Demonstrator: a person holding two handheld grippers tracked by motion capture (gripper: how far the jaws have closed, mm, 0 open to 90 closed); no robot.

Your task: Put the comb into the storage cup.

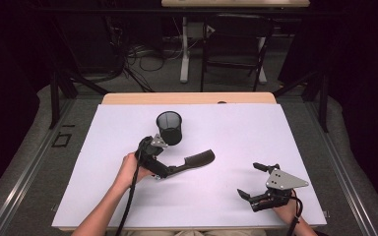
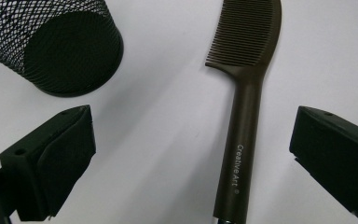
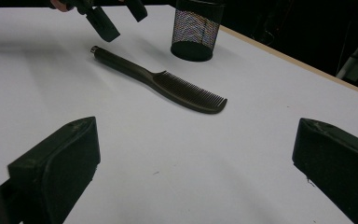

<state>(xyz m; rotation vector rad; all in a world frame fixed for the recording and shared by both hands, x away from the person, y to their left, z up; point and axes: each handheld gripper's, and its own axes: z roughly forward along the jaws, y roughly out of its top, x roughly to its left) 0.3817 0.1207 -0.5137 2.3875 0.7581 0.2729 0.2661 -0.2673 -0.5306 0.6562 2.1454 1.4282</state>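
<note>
The comb (image 2: 244, 116) lies flat on the white table (image 1: 226, 196), and your left gripper (image 1: 153, 158) hangs right over its handle end with the jaws spread wide and nothing between them. In the left gripper view the handle runs straight up the frame between the two jaws, nearer the right-hand one, with bare table on each side, so the jaws stand across the long axis and not along it. Judged from that, a straight drop and a squeeze should catch the handle, once you shift a little so it sits midway.

From the comb, your right gripper (image 1: 261, 182) is well apart, nearer your side of the table and toward its right edge, jaws also wide open and empty. The left hand is plainly the closer one.

The toothed end (image 3: 191, 95) points away from your left gripper, toward the table's middle, with open surface all around it.

Beyond the comb, just past your left gripper, stands the black mesh pen cup (image 1: 169, 127), upright and mouth up. It is near the handle end but not touching the comb. Watch its rim as you lift: that is the one obstacle close by, and the table's far edge is well behind it.
</note>
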